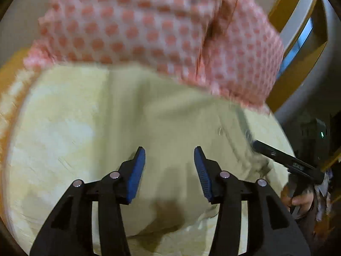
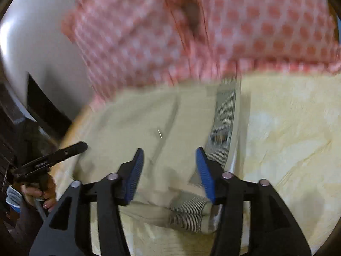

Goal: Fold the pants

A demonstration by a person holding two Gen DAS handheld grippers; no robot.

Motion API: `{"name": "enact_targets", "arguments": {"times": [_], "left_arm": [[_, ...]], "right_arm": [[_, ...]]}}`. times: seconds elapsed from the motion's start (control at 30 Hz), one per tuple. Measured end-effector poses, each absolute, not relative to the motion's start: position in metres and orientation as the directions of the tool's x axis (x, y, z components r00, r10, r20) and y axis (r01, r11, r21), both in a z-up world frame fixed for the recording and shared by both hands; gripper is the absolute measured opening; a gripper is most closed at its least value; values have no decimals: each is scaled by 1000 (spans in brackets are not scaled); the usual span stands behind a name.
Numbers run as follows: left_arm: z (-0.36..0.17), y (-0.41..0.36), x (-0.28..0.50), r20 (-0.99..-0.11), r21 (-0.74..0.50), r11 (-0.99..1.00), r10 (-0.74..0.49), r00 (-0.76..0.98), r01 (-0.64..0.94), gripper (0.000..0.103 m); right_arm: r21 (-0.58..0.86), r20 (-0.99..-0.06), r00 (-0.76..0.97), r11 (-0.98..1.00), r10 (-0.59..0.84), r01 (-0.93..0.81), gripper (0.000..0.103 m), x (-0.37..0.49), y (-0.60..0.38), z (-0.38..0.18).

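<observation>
Pale beige pants [image 1: 170, 117] lie on a yellowish bed sheet [image 1: 53, 128]. In the right wrist view the pants [image 2: 132, 117] show a striped grey inner waistband [image 2: 223, 111] and a folded striped part [image 2: 187, 211] near the front. My left gripper [image 1: 169, 155] is open and empty just above the pants. My right gripper [image 2: 169, 155] is open and empty over the waist area. The right gripper also shows at the right edge of the left wrist view [image 1: 283, 160], and the left gripper shows at the left of the right wrist view [image 2: 53, 155].
A pink and white dotted cloth [image 1: 149, 25] lies across the far side of the bed, also in the right wrist view [image 2: 213, 32]. A wooden frame [image 1: 298, 32] and a white wall [image 2: 42, 32] stand beyond. The bed's orange edge [image 1: 10, 74] is at the left.
</observation>
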State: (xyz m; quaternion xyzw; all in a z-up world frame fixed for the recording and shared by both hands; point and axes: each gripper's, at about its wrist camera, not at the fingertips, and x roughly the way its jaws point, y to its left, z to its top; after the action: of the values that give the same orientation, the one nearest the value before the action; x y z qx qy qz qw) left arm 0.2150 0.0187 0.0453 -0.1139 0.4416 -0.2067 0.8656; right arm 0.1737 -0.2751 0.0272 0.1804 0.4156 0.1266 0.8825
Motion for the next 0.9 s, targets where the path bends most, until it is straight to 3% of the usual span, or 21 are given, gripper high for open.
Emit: {"name": "enact_targets", "arguments": {"times": [0.07,0.13,0.2,0.23,0.27,0.33,0.53,0.77,0.9], "left_arm": [[32,10,219,-754,-328,916,-401,520,231,43],[39,10,207,-758,-300,926,-377,532,229,45],[48,13,186,-745,-289,929,-369,556,231,66],[51,14,170,-736,-271,933,-360,573,238,82],[52,15,153,-731,-242,940,-340,591,242,91],[48,20,128,-733,-193,954,-294,613,228,99],[21,28,76,-769,-116,983,-182,613,146,101],[12,22,58,-736,11,992,-76,673,124,101],[11,22,54,-709,14,993,-70,702,113,101]], "right_arm": [[414,-689,634,909,351,-53,59,173,-274,25],[345,-732,632,938,255,21,62,161,-269,35],[295,-706,678,955,206,18,99,132,-261,46],[259,-678,714,966,178,5,102,109,-252,51],[224,-659,738,975,149,3,102,92,-244,52],[153,-638,763,988,105,-8,102,66,-225,44],[65,-676,736,998,26,26,102,48,-189,5],[37,-659,751,996,-36,80,102,36,-179,-5],[24,-656,753,996,-51,88,102,34,-177,-5]]}}
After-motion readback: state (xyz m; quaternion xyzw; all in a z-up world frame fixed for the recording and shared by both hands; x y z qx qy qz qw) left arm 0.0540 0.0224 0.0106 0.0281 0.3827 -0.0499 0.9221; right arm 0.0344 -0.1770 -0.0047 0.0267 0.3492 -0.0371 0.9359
